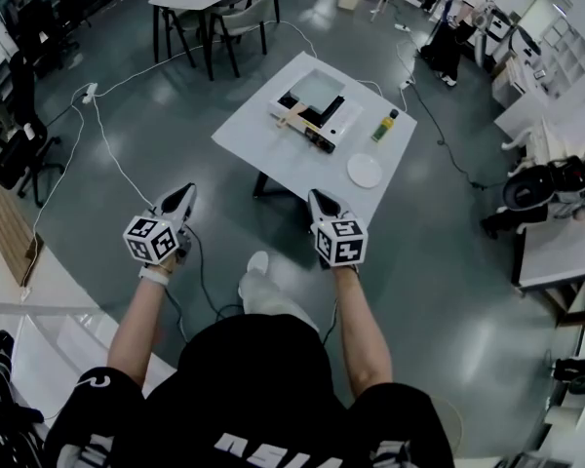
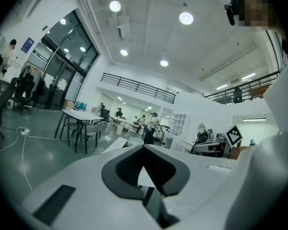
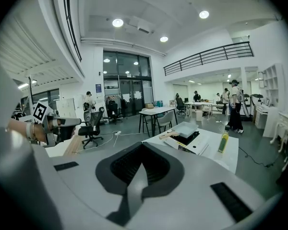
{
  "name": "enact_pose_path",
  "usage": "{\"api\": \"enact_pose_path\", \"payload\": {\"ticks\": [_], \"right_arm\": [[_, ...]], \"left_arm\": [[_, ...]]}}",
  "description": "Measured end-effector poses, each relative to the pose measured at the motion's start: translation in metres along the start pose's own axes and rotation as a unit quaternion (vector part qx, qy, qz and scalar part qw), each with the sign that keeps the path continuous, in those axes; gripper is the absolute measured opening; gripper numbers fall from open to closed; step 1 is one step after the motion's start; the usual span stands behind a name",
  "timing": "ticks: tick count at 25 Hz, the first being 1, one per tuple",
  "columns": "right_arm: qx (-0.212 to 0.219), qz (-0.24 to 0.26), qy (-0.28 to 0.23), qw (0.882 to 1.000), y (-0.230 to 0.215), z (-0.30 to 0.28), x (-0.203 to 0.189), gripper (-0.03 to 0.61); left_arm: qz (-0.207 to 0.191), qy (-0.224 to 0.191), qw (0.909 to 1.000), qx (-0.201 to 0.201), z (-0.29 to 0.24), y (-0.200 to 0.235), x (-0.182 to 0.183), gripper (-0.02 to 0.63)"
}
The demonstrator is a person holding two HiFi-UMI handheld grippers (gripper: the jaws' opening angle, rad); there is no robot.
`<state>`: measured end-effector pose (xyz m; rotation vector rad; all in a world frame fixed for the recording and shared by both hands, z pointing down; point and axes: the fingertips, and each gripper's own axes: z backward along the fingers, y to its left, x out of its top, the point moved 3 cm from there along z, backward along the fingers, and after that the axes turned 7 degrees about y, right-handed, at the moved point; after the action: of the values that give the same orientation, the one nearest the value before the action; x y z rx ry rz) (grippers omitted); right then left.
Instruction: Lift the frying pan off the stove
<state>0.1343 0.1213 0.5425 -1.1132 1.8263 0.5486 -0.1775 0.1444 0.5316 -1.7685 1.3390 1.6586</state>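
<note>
Black-shirted shoulders fill the foreground. Both forearms reach forward, roughly parallel, holding the left gripper [image 1: 186,193] and right gripper [image 1: 316,197] short of the table [image 1: 273,149] and aimed at it. Both sets of jaws are pressed together with nothing between them. On the far half of the table, the frying pan [image 1: 315,88] rests on the stove [image 1: 343,123]. Its handle [image 1: 294,115] appears to point toward the table's left edge, though detail is poor at this range.

Step in hand, as judged: approach. The next move calls for closing on the table, opening one set of jaws, and aligning them with the handle.
</note>
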Motion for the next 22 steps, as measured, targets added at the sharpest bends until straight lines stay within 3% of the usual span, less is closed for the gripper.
{"api": "enact_pose_path", "payload": {"ticks": [9, 22], "right_arm": [[0.007, 0.006, -0.003, 1.0, -0.001, -0.034, 0.021, -0.005], [-0.005, -0.01, -0.012, 1.0, -0.008, -0.097, 0.06, -0.003]], "left_arm": [[0.001, -0.007, 0.9999, 0.013, -0.009, 0.033, 0.015, -0.002], [-0.011, 0.003, 0.9999, -0.001, -0.048, 0.09, 0.051, -0.002]]}}
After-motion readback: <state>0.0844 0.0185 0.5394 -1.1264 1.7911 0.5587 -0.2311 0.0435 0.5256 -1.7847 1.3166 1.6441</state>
